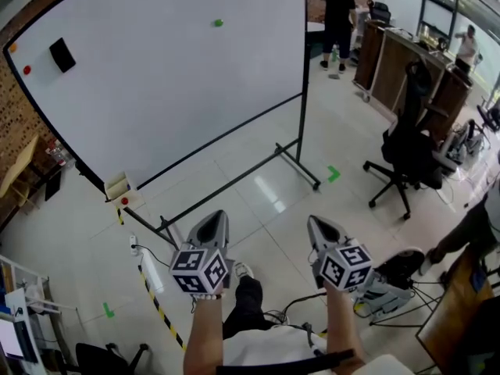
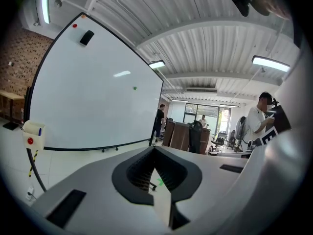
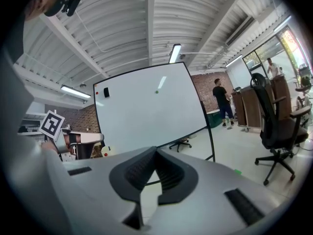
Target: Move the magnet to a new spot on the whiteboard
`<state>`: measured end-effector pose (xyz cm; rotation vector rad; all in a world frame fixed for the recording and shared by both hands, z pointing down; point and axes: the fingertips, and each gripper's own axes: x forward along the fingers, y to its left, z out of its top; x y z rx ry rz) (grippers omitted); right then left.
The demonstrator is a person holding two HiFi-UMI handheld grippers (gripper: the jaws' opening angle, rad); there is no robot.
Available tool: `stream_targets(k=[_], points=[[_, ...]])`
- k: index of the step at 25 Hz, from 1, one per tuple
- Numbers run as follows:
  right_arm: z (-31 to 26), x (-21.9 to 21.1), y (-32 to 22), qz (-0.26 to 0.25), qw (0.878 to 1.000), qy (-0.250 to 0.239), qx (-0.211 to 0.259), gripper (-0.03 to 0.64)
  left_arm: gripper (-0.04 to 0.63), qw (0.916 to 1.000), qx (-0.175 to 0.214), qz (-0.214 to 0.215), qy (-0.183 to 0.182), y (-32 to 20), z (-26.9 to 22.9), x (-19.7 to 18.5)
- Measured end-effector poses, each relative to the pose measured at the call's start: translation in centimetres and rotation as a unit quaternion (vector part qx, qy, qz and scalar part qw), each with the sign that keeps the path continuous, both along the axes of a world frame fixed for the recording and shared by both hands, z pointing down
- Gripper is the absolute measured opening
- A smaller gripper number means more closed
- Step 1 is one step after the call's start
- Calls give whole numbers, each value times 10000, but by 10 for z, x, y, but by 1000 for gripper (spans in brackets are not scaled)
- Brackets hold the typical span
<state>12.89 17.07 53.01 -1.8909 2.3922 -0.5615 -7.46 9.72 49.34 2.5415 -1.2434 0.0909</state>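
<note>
Green round magnet (image 1: 218,23) clings to the upper right part of the large white whiteboard (image 1: 156,92), well apart from the black rectangular eraser (image 1: 62,55) and the small red magnet (image 1: 26,69) near its upper left corner. Both claws hang well short of the whiteboard's lower frame. The left gripper (image 1: 212,221) is closed, its jaw tips meeting on nothing; the right gripper (image 1: 320,226) is closed and empty too.
</note>
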Motion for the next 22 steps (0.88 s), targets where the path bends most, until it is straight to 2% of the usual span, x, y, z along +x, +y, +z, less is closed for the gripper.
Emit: stream_targets(k=[9, 13, 16, 22], points=[[9, 16, -155, 124, 9996, 148, -229, 11, -5, 9992, -166, 328, 131, -165, 12, 38], [-14, 5, -239, 125, 9994, 282, -132, 11, -5, 9983, -251, 448, 259, -237, 6, 32], [-32, -6, -293, 75, 9992, 391, -43, 11, -5, 9985, -165, 446, 261, -281, -8, 24], [-44, -17, -355, 70, 9993, 363, 33, 11, -5, 9987, -9, 485, 128, -346, -29, 18]])
